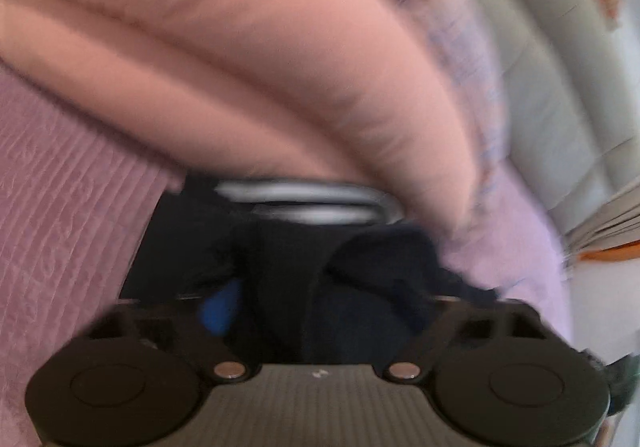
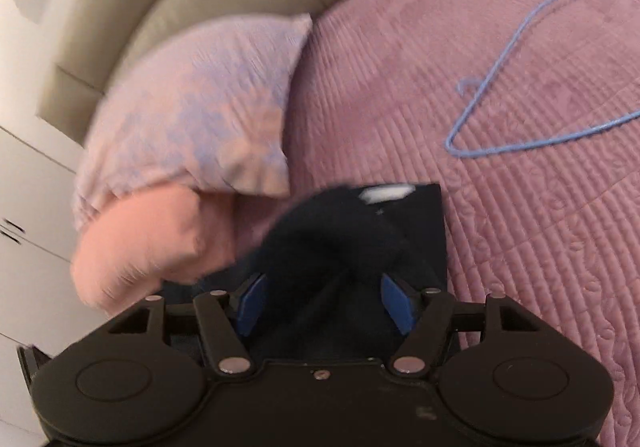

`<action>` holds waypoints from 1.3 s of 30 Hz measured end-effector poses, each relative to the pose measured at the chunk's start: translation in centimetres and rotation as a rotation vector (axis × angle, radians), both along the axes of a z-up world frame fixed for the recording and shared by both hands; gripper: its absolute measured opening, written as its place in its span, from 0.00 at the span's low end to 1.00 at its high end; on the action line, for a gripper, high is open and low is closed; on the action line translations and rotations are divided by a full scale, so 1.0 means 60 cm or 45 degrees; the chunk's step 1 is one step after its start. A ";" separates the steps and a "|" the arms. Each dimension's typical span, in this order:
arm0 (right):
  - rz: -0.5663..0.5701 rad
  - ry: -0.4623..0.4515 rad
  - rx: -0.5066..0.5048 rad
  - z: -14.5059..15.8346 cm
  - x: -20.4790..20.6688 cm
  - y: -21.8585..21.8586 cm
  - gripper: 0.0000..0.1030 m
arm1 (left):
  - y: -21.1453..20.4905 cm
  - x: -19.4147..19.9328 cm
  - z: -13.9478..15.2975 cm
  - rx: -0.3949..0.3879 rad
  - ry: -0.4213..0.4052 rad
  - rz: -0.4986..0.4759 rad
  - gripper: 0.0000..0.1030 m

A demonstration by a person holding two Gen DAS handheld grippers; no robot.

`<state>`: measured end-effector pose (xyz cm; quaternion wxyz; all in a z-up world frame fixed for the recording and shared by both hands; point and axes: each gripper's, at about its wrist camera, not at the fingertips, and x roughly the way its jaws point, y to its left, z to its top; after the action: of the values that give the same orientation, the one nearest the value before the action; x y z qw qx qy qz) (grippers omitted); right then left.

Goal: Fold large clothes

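The dark garment is bunched between the right gripper, whose blue pads look clamped on it; ahead of the left gripper, grip unclear, it could slide loose against the peach pillow.

- A bed covered by a pink quilted bedspread with ribbed stitching carries everything.
- A dark navy, nearly black garment lies on the bedspread, with a white label at its far edge.
- A plain salmon-pink pillow rests on the bedspread, just beside the garment.
- A pink pillow with a blue floral print lies on top of the salmon one.
- A light-blue wire clothes hanger lies flat on the bedspread, apart from the garment.
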<state>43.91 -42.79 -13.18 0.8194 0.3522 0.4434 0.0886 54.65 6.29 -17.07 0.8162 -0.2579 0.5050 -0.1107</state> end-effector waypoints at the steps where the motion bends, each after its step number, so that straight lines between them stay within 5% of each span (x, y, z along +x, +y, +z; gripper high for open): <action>1: 0.015 0.048 0.016 -0.009 0.012 0.005 0.75 | -0.003 0.008 -0.010 -0.011 0.061 0.002 0.09; 3: 0.035 0.075 0.122 -0.024 0.027 0.012 0.63 | -0.003 0.012 -0.015 -0.139 0.063 0.006 0.04; 4: 0.037 0.061 0.165 -0.028 0.032 0.015 0.03 | -0.002 0.013 -0.004 -0.159 0.016 0.028 0.04; 8: -0.172 -0.056 0.183 -0.017 0.044 0.005 0.02 | 0.017 0.030 0.037 -0.204 -0.138 0.206 0.11; 9: -0.207 -0.083 0.149 -0.011 0.044 0.003 0.02 | 0.024 0.034 0.041 -0.213 -0.152 0.262 0.22; 10: -0.226 -0.119 0.102 -0.005 0.041 0.003 0.02 | 0.029 0.038 0.045 -0.202 -0.164 0.298 0.43; 12: -0.156 -0.178 0.027 0.008 0.028 0.013 0.12 | 0.035 0.039 0.056 -0.160 -0.177 0.325 0.69; 16: 0.125 -0.267 -0.204 0.028 -0.004 0.072 0.73 | -0.007 0.004 0.090 0.069 -0.265 0.139 0.76; 17: 0.195 -0.296 -0.290 0.032 -0.014 0.095 0.75 | -0.031 -0.009 0.094 0.152 -0.282 0.050 0.79; 19: 0.361 -0.346 -0.464 0.036 -0.031 0.146 0.75 | -0.086 -0.045 0.091 0.289 -0.326 -0.154 0.90; 23: 0.590 -0.372 -0.650 0.001 -0.037 0.223 0.78 | -0.168 -0.087 0.032 0.369 -0.373 -0.410 0.95; 25: 0.602 -0.266 -0.683 -0.042 -0.013 0.234 0.80 | -0.188 -0.080 -0.015 0.411 -0.389 -0.427 0.95; 28: 0.505 -0.248 -0.527 -0.078 0.024 0.198 0.79 | -0.158 -0.053 -0.079 0.476 -0.428 -0.246 1.00; 30: 0.433 -0.224 -0.449 -0.078 0.042 0.176 0.68 | -0.116 -0.040 -0.101 0.377 -0.460 -0.133 1.00; 31: 0.410 -0.219 -0.436 -0.077 0.048 0.165 0.54 | -0.110 -0.041 -0.100 0.409 -0.483 -0.125 1.00; 32: 0.386 -0.207 -0.459 -0.077 0.051 0.152 0.13 | -0.107 -0.042 -0.095 0.484 -0.490 -0.123 1.00; 33: 0.372 -0.196 -0.486 -0.076 0.049 0.136 0.00 | -0.100 -0.046 -0.094 0.539 -0.488 -0.126 1.00; 37: 0.304 -0.102 -0.246 -0.078 0.039 0.050 0.00 | -0.046 -0.069 -0.069 0.540 -0.394 -0.096 0.87; 38: 0.299 -0.109 -0.299 -0.061 0.029 0.049 0.21 | -0.040 -0.080 -0.053 0.510 -0.384 -0.102 0.88; 39: 0.338 -0.146 -0.329 -0.044 0.019 0.057 0.31 | -0.040 -0.094 -0.035 0.464 -0.401 -0.135 0.90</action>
<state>45.06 -39.40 -15.82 0.8629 0.1768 0.4463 0.1581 48.99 3.90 -19.20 0.9110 -0.0590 0.3959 -0.0994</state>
